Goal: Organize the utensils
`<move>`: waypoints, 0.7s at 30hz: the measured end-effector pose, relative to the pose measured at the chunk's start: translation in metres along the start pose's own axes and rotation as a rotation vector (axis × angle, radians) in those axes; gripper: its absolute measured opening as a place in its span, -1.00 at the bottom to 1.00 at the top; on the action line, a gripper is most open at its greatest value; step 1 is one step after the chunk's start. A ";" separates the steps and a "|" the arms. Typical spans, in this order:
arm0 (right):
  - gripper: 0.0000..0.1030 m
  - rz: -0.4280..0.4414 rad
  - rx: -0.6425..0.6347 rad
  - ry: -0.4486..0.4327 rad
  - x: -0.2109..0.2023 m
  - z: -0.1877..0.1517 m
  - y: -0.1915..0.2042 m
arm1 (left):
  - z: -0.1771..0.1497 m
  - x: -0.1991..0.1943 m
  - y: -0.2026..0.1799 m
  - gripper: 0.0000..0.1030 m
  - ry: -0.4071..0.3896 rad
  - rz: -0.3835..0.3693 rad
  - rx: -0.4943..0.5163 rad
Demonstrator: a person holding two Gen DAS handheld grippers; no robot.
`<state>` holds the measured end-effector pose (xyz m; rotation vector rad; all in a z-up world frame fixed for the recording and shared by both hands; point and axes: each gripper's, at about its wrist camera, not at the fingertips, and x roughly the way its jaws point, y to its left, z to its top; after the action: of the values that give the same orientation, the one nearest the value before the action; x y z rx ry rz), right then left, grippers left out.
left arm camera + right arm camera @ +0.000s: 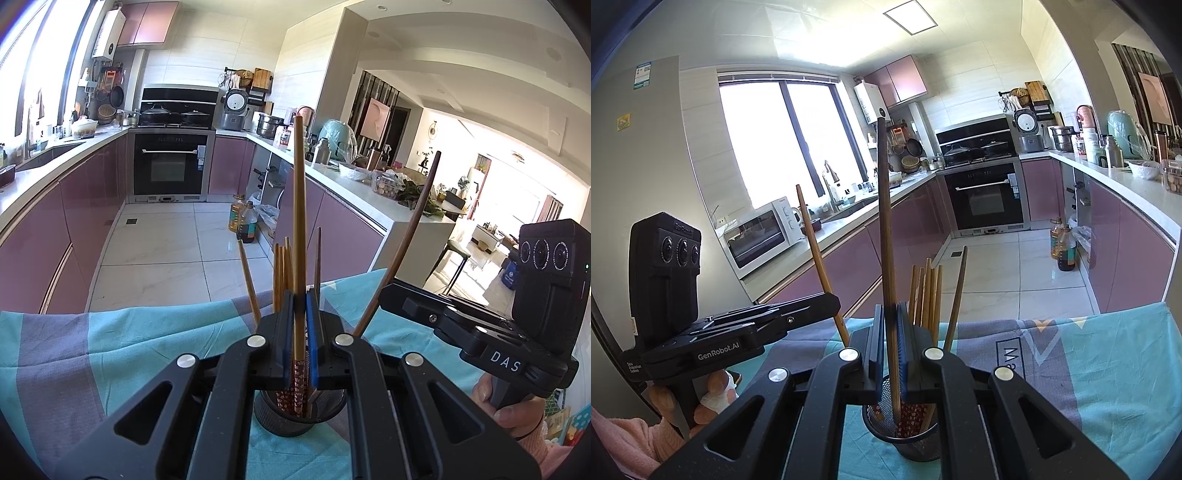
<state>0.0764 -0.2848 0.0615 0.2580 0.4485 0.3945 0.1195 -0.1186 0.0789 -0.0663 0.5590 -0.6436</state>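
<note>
Black mesh holder: we see the round black mesh cup (301,415) standing on the cloth just below both our grippers, with several chopsticks upright in it.
Left gripper: our left gripper (300,306) has its blue pads pinched tight on a light bamboo chopstick (298,206); we hold it nearly upright, its red patterned lower end reaching down into the cup.
Right gripper: our right gripper (890,325) is clamped on a dark brown chopstick (884,206), also close to upright, with its lower end inside the cup's rim.
Other chopsticks: a bundle of pale bamboo sticks (925,291) stands in the cup behind the held ones, and one darker stick (956,291) leans out to the right.
Cloth: a teal and grey cloth (110,343) covers the surface under the cup; we cannot tell what lies beneath it.
Hands: a hand (517,406) in a pink sleeve grips the right gripper's handle, seen from the left camera.
Surroundings: pink-fronted kitchen cabinets (85,214), a black oven (170,166) and a white microwave (761,232) stand well beyond the cloth.
</note>
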 end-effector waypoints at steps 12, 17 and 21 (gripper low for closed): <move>-0.89 0.003 0.004 0.010 0.003 -0.002 -0.001 | 0.000 0.004 0.000 -0.86 0.008 0.002 -0.001; -0.89 0.005 0.006 0.016 0.005 -0.002 0.000 | 0.000 0.004 -0.001 -0.86 0.014 0.004 -0.001; -0.89 0.004 0.007 0.019 0.006 -0.002 0.000 | 0.000 0.005 -0.002 -0.86 0.018 0.002 0.000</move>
<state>0.0807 -0.2816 0.0576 0.2620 0.4677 0.3996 0.1217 -0.1230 0.0765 -0.0598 0.5763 -0.6428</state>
